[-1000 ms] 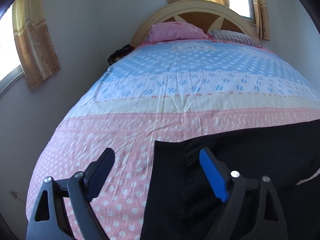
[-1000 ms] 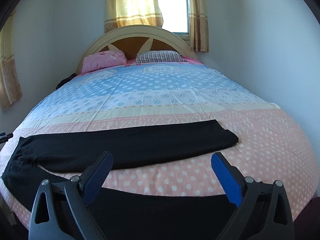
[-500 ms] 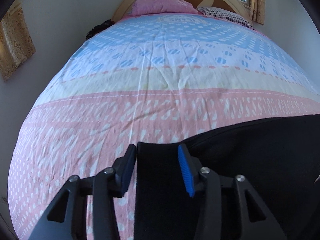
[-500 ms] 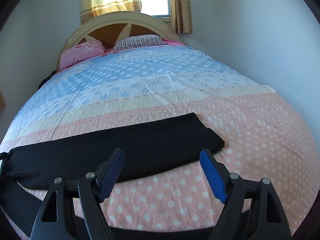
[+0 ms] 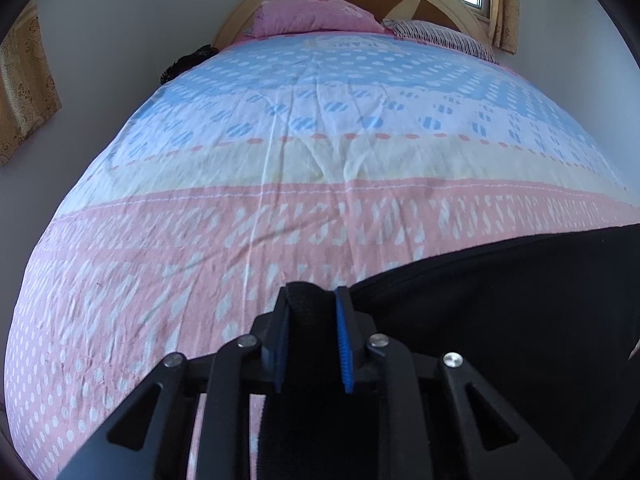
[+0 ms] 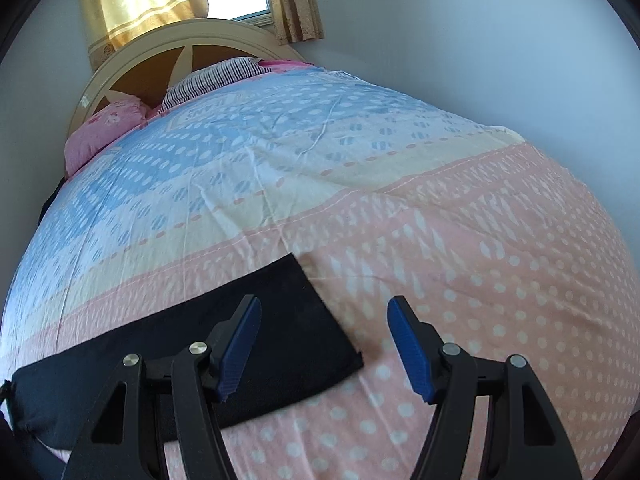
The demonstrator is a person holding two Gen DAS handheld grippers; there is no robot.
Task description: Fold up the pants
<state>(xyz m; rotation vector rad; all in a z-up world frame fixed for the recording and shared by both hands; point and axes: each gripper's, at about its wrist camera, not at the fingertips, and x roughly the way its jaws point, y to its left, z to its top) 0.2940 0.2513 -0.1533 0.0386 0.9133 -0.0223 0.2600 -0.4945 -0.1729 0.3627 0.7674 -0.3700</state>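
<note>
Two grippers were over the foot end of a bed (image 5: 304, 168) where black pants (image 6: 280, 320) lay flat across the pink dotted band of the cover. Left gripper (image 5: 310, 312) had just been closing and its blue-padded fingers (image 5: 343, 344) pinched a bunched corner of the pants (image 5: 500, 312) at the garment's left end, fabric pressed between both pads. From there the pants' far edge ran off to the right of the left wrist view, with bare pink cover just beyond it. Right gripper (image 6: 324, 336) had its fingers apart, the gap having just been narrowing, with nothing pressed between them; it hung over the other end of the pants, the left finger (image 6: 240, 344) over black cloth and the right finger (image 6: 408, 352) over bare cover. The square end edge of the pants lay between the two fingers, slanting from upper left to lower right. Right of that edge the cover was bare all the way to the bed's side and the wall (image 6: 500, 60). Beyond the pants the blue and cream bands were bare up to the pink pillow (image 5: 316, 16), striped pillow (image 5: 436, 36) and curved headboard (image 6: 160, 48). Curtains (image 6: 144, 0) hung at the window behind. A dark object (image 5: 188, 60) sat at the bed's left side near the wall, too small to tell what.
</note>
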